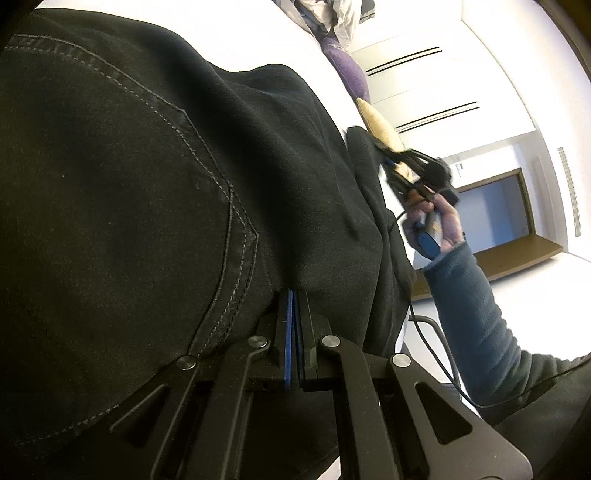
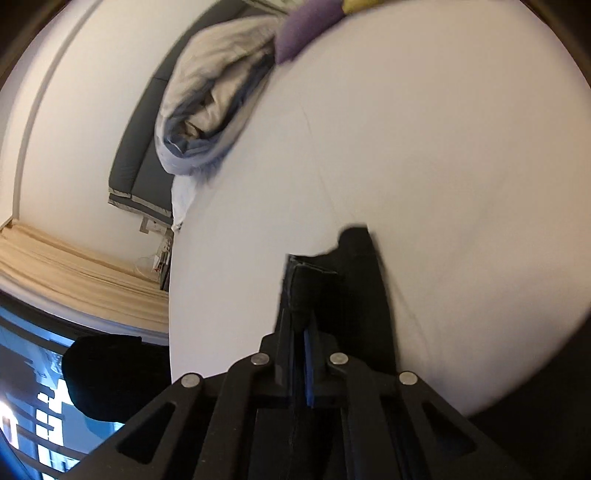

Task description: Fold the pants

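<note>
1. Looking along the left tongs (image 1: 294, 295), we see the black pants (image 1: 147, 177) filling the left of the view, a stitched back pocket (image 1: 122, 206) facing us, spread over the white bed (image 1: 236, 40).
2. We see the left tongs pinched narrow, their blue pads pressed on a fold of the pants.
3. Further right, we find a hand (image 1: 439, 225) in a teal sleeve (image 1: 476, 295) carrying the right tongs (image 1: 382, 149) at the pants' far edge.
4. From the right wrist, the right tongs (image 2: 301, 280) clamp dark pants cloth (image 2: 354, 288) between them.
5. We can read no brand, label or writing; any containers go unseen.
6. Beyond lie a rumpled duvet (image 2: 207, 103) and purple pillow (image 2: 303, 26).
</note>
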`<action>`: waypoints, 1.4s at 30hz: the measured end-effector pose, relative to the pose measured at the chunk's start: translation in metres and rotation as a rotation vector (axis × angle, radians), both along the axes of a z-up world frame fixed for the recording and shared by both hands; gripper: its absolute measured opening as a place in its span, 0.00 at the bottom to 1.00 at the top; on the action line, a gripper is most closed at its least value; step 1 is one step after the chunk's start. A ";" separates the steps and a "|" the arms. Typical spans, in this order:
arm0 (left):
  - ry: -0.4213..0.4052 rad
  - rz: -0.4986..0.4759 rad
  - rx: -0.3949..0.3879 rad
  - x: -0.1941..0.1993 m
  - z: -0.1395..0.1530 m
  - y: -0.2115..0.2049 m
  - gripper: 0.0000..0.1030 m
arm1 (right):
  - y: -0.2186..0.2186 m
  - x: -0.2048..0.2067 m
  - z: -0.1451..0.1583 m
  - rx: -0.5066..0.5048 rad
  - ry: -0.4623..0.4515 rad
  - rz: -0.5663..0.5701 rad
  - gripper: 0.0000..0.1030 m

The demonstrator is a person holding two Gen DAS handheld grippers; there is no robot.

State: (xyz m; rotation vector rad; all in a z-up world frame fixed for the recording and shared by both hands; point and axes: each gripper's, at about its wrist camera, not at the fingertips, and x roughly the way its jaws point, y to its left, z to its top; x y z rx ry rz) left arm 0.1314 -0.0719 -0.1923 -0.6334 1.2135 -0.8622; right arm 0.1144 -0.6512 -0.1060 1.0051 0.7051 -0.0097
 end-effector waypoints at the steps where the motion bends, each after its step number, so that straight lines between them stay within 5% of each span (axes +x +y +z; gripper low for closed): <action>1: 0.000 0.001 0.002 0.000 0.000 0.000 0.04 | -0.004 -0.011 0.008 -0.007 -0.022 -0.013 0.05; 8: 0.015 0.016 0.014 -0.001 0.007 -0.005 0.04 | -0.049 -0.123 0.033 -0.031 -0.073 -0.208 0.04; 17: 0.063 0.083 0.012 0.001 0.010 0.004 0.04 | -0.066 -0.252 -0.039 0.056 0.034 -0.443 0.04; 28: 0.087 0.133 0.017 -0.001 0.021 0.012 0.04 | -0.060 -0.269 0.002 -0.056 -0.083 -0.436 0.03; 33: 0.078 0.132 0.025 -0.002 0.024 0.017 0.04 | -0.073 -0.290 -0.058 0.141 0.000 -0.500 0.02; 39: 0.078 0.129 0.044 -0.001 0.032 0.009 0.04 | -0.073 -0.288 -0.034 0.094 -0.054 -0.495 0.02; 42: 0.028 0.093 0.092 -0.004 0.043 0.002 0.05 | -0.075 -0.281 -0.035 0.051 -0.010 -0.475 0.02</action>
